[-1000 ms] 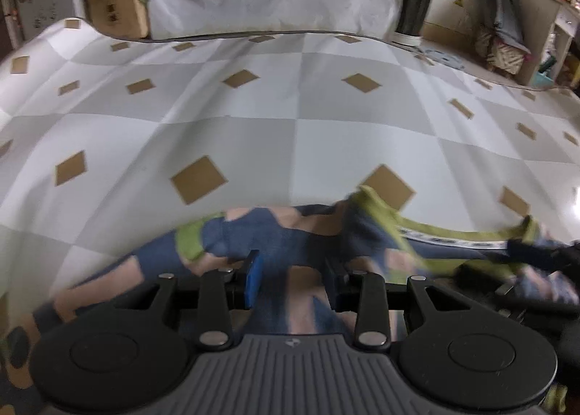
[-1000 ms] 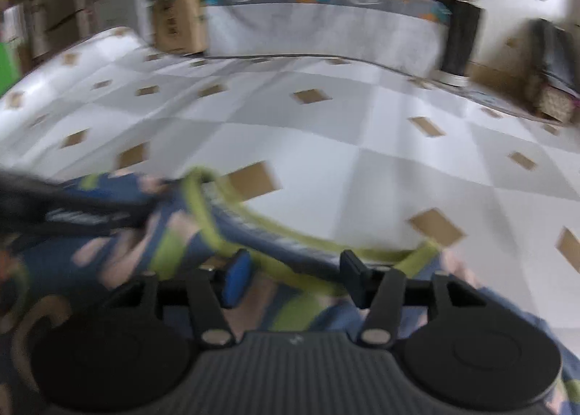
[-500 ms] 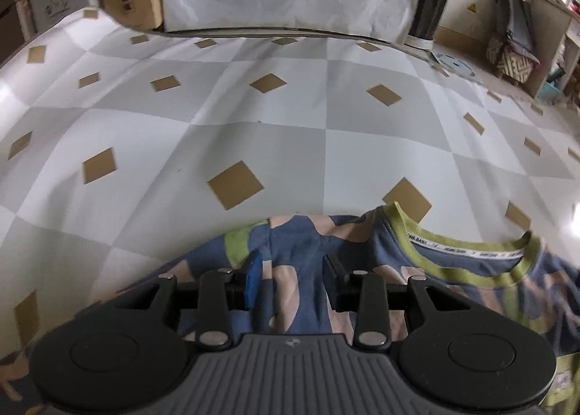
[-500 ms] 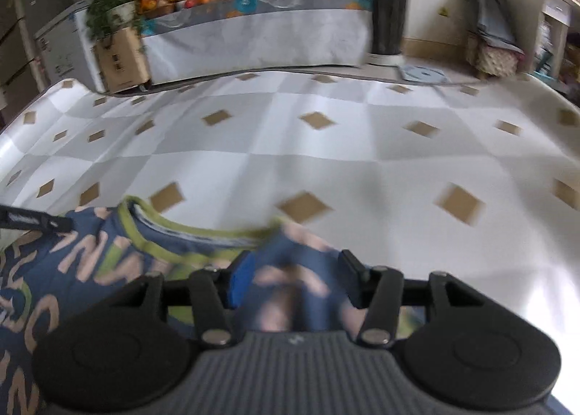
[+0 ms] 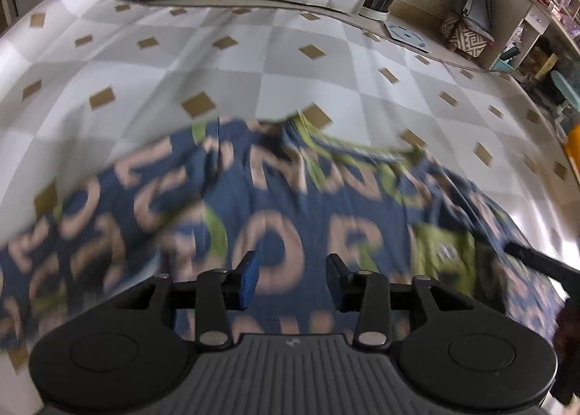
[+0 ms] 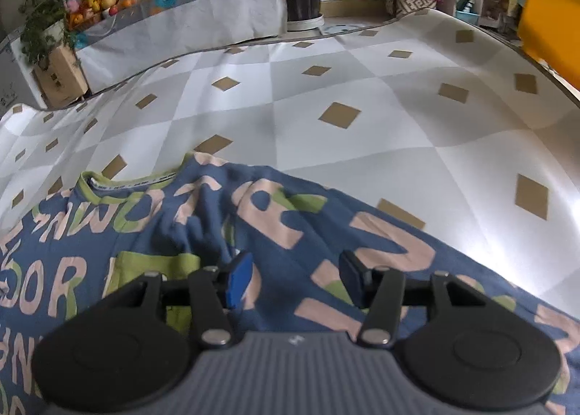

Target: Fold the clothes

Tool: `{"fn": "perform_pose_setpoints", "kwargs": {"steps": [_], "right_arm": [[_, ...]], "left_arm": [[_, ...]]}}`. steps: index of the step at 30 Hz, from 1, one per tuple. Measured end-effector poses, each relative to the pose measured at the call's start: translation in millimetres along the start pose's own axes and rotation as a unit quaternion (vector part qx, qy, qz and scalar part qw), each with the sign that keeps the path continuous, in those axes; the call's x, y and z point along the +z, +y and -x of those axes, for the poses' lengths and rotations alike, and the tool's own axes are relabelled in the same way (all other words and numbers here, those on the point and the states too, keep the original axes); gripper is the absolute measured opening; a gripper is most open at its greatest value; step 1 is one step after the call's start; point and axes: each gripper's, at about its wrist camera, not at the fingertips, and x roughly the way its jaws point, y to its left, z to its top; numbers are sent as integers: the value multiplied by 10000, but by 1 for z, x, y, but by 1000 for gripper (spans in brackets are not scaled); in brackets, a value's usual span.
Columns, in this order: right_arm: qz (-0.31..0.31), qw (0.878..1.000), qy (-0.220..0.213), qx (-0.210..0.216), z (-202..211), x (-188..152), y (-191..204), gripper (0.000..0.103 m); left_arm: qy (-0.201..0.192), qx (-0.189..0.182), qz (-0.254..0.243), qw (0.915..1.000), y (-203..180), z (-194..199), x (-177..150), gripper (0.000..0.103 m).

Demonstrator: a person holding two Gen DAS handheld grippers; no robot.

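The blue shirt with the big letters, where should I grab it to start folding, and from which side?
Probably pinch the blue shirt at its right edge, near the shoulder beside the green collar. Come from the bare tablecloth side with the right gripper, angled low. It lies spread flat there, and the edge gives the open jaws a free lip.

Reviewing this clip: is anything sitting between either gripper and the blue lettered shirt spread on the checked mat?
Nothing visible does. The blue shirt with pink and green letters lies spread on the grey-and-white checked mat, directly below the left gripper and the right gripper. Both have open jaws with no cloth pinched, and the left's have just been opening.
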Motion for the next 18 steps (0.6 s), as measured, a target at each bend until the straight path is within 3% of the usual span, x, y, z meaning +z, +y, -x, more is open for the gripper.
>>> {"fn": "perform_pose_setpoints", "kwargs": {"steps": [4, 15, 18], "right_arm": [[-334, 9994, 76, -13, -9, -3, -12, 51], [34, 9966, -236, -790, -33, 1, -19, 50], [62, 9955, -319, -891, -36, 3, -25, 54]], "left_arm": [[152, -30, 162, 9997, -4, 3, -18, 43], [322, 138, -91, 9993, -12, -15, -13, 43], [359, 129, -32, 9993, -10, -16, -13, 43]]}}
